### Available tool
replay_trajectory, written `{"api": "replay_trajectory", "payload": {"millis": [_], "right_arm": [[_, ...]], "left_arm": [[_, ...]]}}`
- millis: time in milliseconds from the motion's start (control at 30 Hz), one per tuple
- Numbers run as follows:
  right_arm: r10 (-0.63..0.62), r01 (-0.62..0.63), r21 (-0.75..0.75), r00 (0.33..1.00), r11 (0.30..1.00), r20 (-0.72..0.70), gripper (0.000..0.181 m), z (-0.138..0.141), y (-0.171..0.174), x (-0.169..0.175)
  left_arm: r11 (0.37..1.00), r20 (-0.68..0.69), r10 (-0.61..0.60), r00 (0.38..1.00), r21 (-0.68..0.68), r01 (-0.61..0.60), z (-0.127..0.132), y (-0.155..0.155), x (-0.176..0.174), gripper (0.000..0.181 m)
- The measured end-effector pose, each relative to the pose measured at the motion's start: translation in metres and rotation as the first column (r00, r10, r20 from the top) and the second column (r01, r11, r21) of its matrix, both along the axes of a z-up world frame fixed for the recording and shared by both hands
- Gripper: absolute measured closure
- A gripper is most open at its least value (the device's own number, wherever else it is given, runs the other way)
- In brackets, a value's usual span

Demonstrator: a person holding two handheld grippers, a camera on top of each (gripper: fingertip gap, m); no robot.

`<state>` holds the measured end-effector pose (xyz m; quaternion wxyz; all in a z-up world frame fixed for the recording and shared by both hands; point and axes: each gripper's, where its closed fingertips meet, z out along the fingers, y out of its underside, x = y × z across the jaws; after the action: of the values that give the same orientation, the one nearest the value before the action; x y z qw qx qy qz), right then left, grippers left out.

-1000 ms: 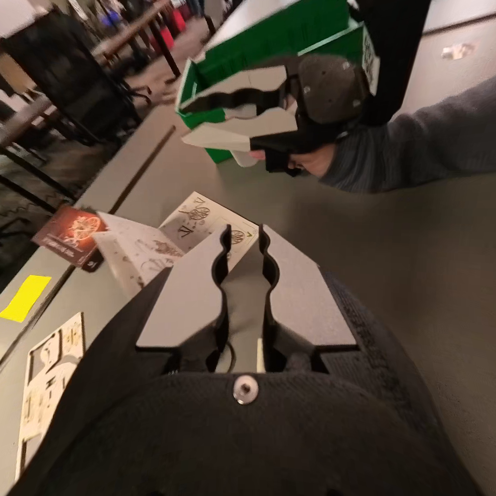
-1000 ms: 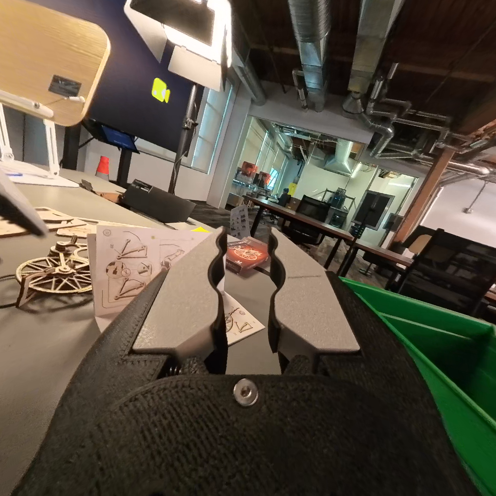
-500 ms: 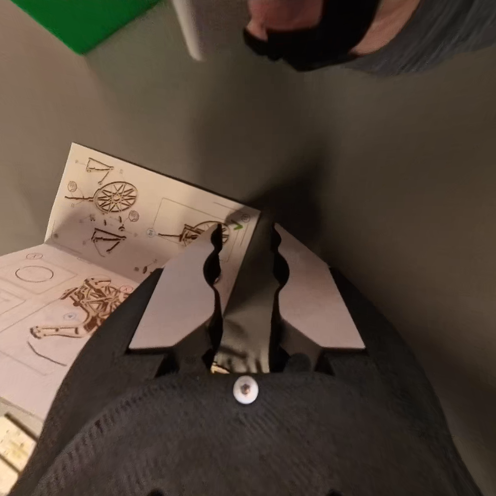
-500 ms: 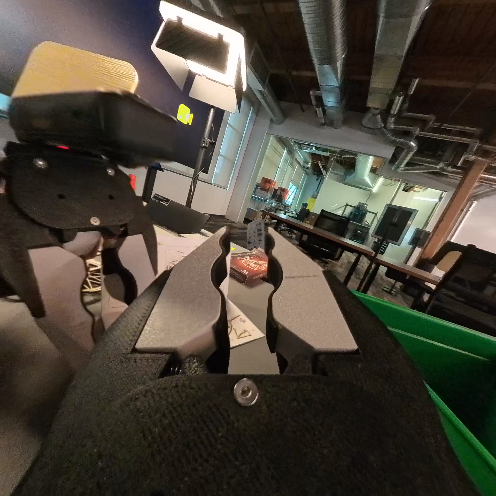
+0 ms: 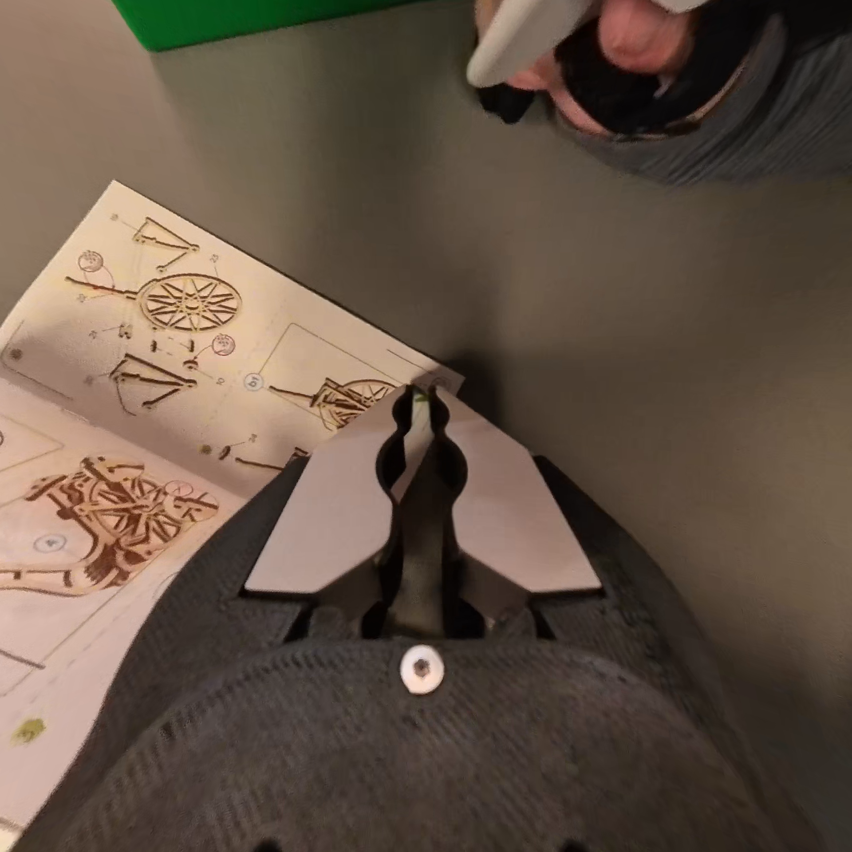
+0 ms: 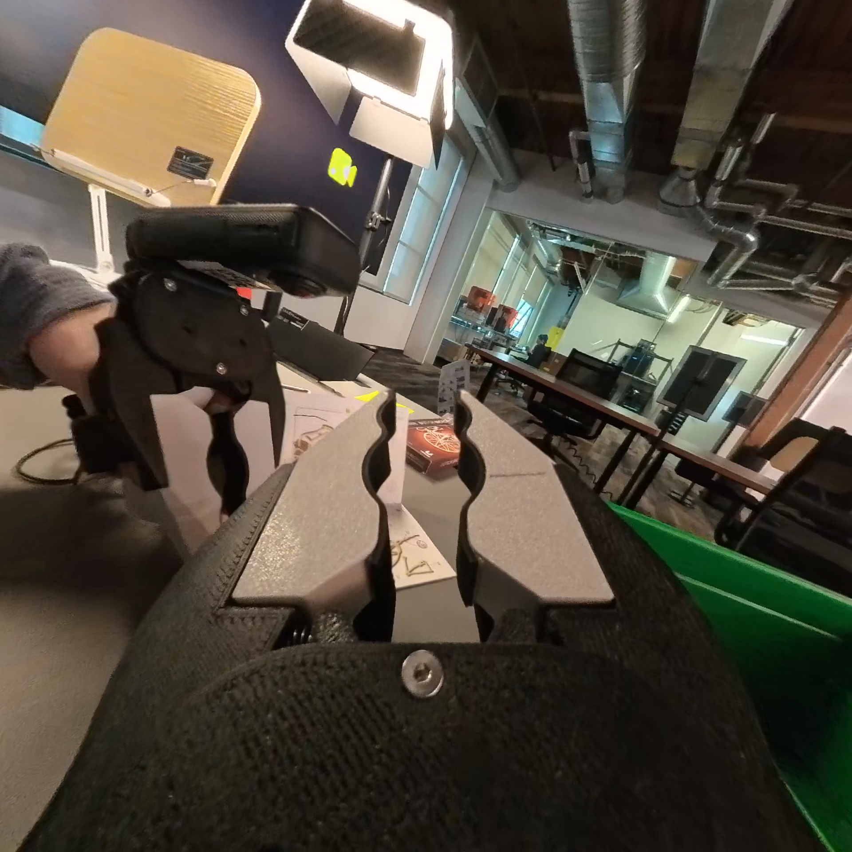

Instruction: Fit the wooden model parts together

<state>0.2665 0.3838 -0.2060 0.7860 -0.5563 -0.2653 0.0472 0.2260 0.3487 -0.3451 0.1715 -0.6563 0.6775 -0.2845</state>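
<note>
The folded paper instruction sheet [image 5: 184,369] with drawings of the wheel model lies on the grey table [image 5: 599,322]. My left gripper [image 5: 420,392] points down at the sheet's near right corner, with its grey fingers closed to a thin slit on that corner. My right gripper [image 6: 424,401] is open and empty, held above the table and aimed across the room. It shows in the left wrist view as a white finger [image 5: 502,50] and a hand at the top right. The left gripper also shows in the right wrist view [image 6: 228,498]. No wooden parts are in view.
A green bin [image 6: 760,622] stands to the right of my right gripper and also shows in the left wrist view [image 5: 230,23]. A dark red box [image 6: 433,447] lies beyond the sheet. A cable [image 6: 37,461] runs at the left. A wooden board on a stand [image 6: 147,115] is behind. One gripper's finger ends stand about 15 cm off the other's.
My left gripper has dropped toward the sheet's corner and its fingers have closed from open to a thin slit. The right gripper has stayed open and tilted slightly.
</note>
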Motion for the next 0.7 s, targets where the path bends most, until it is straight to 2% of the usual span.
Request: {"api": "replay_trajectory", "payload": {"millis": [67, 100, 167, 233, 333, 400, 467, 500, 533, 633, 700], "right_arm": [[-0.012, 0.012, 0.004, 1.0, 1.0, 0.0, 0.159, 0.0, 0.001, 0.003], [-0.019, 0.019, 0.008, 1.0, 1.0, -0.002, 0.159, 0.001, 0.001, 0.004], [-0.038, 0.038, 0.02, 0.999, 0.999, -0.008, 0.16, 0.001, 0.002, 0.007], [-0.062, 0.063, 0.03, 0.998, 0.998, -0.011, 0.161, 0.0, 0.002, 0.01], [-0.066, 0.067, 0.02, 0.998, 0.998, -0.014, 0.161, -0.003, 0.004, 0.01], [-0.074, 0.074, 0.02, 0.997, 0.997, -0.014, 0.161, -0.004, 0.005, 0.012], [-0.079, 0.079, 0.021, 0.997, 0.997, -0.019, 0.161, -0.003, 0.005, 0.013], [-0.081, 0.082, 0.02, 0.996, 0.996, -0.022, 0.161, -0.003, 0.006, 0.014], [-0.085, 0.086, 0.022, 0.996, 0.996, -0.025, 0.161, -0.003, 0.006, 0.015], [-0.092, 0.093, 0.02, 0.995, 0.995, -0.034, 0.161, -0.003, 0.007, 0.017], [-0.095, 0.096, 0.024, 0.995, 0.995, -0.036, 0.162, -0.003, 0.007, 0.018]], "left_arm": [[0.997, -0.023, 0.027, 0.999, 0.068, -0.026, 0.001, 0.003, 0.0, 0.162], [0.99, -0.021, 0.055, 0.998, 0.128, -0.052, 0.003, 0.008, 0.0, 0.163], [0.967, 0.031, 0.094, 0.995, 0.236, -0.098, 0.013, 0.013, 0.004, 0.163], [0.91, 0.128, 0.179, 0.975, 0.355, -0.214, 0.03, 0.029, 0.01, 0.162], [0.751, 0.226, 0.393, 0.891, 0.48, -0.453, 0.052, 0.07, -0.002, 0.161], [0.611, 0.237, 0.529, 0.815, 0.56, -0.559, 0.059, 0.1, -0.025, 0.135], [0.465, 0.241, 0.623, 0.744, 0.651, -0.6, 0.064, 0.126, -0.05, 0.102], [0.43, 0.224, 0.666, 0.712, 0.665, -0.611, 0.063, 0.134, -0.061, 0.086], [0.432, 0.197, 0.699, 0.688, 0.65, -0.625, 0.058, 0.137, -0.068, 0.07], [0.517, 0.119, 0.756, 0.644, 0.493, -0.699, 0.039, 0.135, -0.074, 0.071], [0.588, 0.044, 0.776, 0.629, 0.309, -0.747, 0.026, 0.126, -0.07, 0.079]]}}
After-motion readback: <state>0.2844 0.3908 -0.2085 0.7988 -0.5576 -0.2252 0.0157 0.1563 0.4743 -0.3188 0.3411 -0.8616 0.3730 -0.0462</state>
